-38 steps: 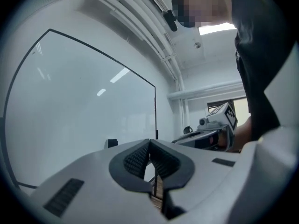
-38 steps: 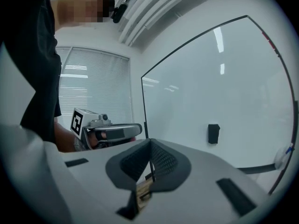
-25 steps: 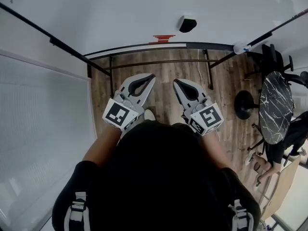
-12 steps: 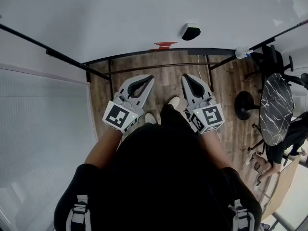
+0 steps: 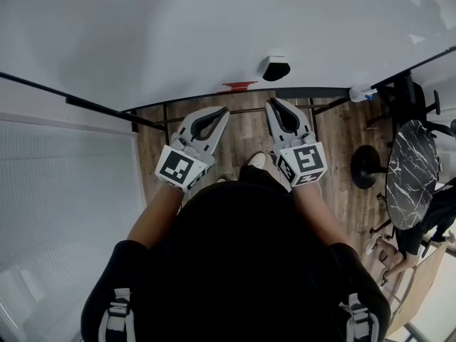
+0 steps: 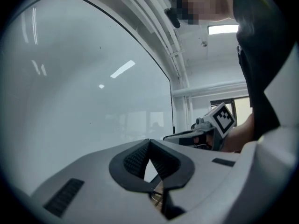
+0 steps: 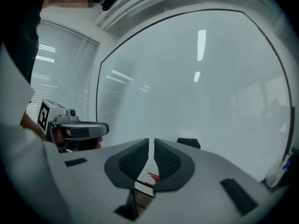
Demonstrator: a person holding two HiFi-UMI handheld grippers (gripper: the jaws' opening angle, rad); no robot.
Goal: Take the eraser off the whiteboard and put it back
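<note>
A black eraser point(image 5: 275, 68) sticks to the whiteboard point(image 5: 178, 27) just above its lower edge. In the right gripper view the eraser point(image 7: 188, 143) peeks over the right jaw. My right gripper point(image 5: 271, 104) points at the board a short way below the eraser, apart from it, shut with nothing between its pads point(image 7: 151, 140). Beside it on the left, my left gripper point(image 5: 223, 110) also faces the board, shut and empty point(image 6: 149, 141). A red mark point(image 5: 239, 86) sits on the board's bottom rail between the two gripper tips.
A marker point(image 5: 360, 92) lies at the rail's right end. The board's black stand legs point(image 5: 308, 112) rise from the wooden floor ahead. Window blinds point(image 5: 57, 191) fill the left. A round marble table point(image 5: 410, 166), chairs and a seated person point(image 5: 442, 216) are at the right.
Both grippers have moved forward toward the whiteboard, and the board now fills more of the view. The right gripper's tip has come close under the eraser.
</note>
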